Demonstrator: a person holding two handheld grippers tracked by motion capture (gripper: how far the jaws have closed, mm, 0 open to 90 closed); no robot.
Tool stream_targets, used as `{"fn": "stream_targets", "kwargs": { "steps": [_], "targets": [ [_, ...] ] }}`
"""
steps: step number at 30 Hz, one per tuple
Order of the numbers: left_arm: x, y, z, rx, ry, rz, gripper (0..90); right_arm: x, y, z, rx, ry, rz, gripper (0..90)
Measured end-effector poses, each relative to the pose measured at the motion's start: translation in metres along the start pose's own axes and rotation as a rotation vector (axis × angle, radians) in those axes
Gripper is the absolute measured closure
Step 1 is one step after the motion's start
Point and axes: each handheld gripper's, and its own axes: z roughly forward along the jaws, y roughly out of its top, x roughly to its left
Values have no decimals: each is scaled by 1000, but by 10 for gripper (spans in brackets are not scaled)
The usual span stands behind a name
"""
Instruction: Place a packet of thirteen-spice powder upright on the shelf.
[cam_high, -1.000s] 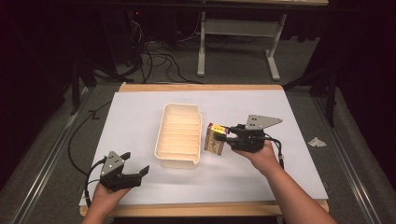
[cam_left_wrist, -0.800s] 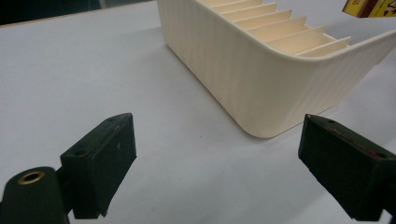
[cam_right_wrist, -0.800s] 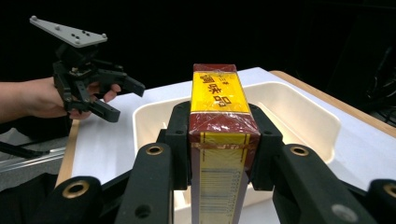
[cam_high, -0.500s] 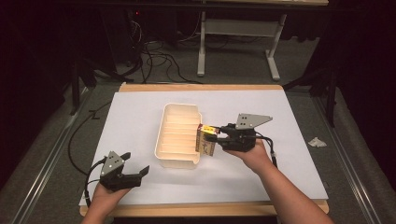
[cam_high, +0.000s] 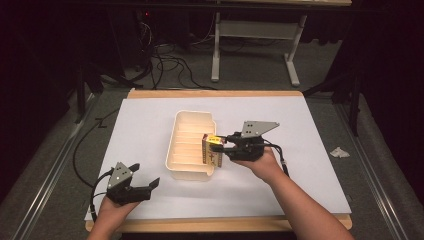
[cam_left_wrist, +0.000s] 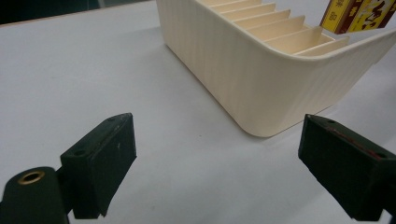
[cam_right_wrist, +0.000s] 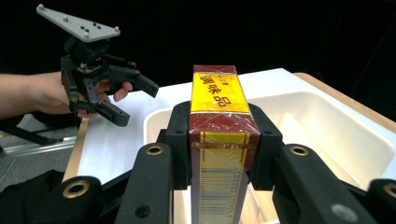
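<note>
A table (cam_high: 320, 150) w/ a white sheet is seen, wooden edges showing at front and back. Near its middle sits a cream tray (cam_high: 187, 170), oblong, ribbed outside, split inside by thin cross dividers into narrow slots. A small box (cam_high: 212, 152) – dark red w/ a yellow panel, printed characters and a barcode – is held upright at the tray's right rim, partly over the slots nearest the person; whether it touches the rim cannot be told. The box is pinched between the jaws of the right gripper (cam_high: 220, 148), pads pressed on its two narrow sides, grey plate on top; the right hand (cam_high: 260, 162) reaches in from the right w/ forearm angled across the sheet. The left gripper (cam_high: 150, 185) is held at the front-left of the sheet, well apart from the tray, jaws spread wide w/ nothing between, pointed toward the tray's near corner. Cables and metal legs are seen on the dark floor beyond; a crumpled scrap (cam_high: 340, 151) lies right of the table.
</note>
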Motion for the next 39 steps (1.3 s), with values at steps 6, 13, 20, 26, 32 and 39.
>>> {"fn": "stream_targets", "kwargs": {
  "steps": [6, 13, 20, 26, 32, 39],
  "targets": [
    [1, 0, 0, 4, -1, -2, 120, -4, 2, 10, 1, 27, -17, 688],
    [0, 0, -1, 1, 0, -6, 119, -7, 4, 18, 5, 53, -34, 687],
    [1, 0, -1, 4, 1, -5, 119, -10, 3, 24, 6, 71, -33, 687],
    [1, 0, -1, 5, 0, -8, 119, -11, 5, 28, 11, 78, -42, 687],
    [1, 0, 0, 3, 1, -10, 120, -11, 5, 34, 8, 84, -41, 687],
    [1, 0, -1, 3, 0, -10, 120, -10, 3, 42, 14, 84, -55, 686]
  ]
}}
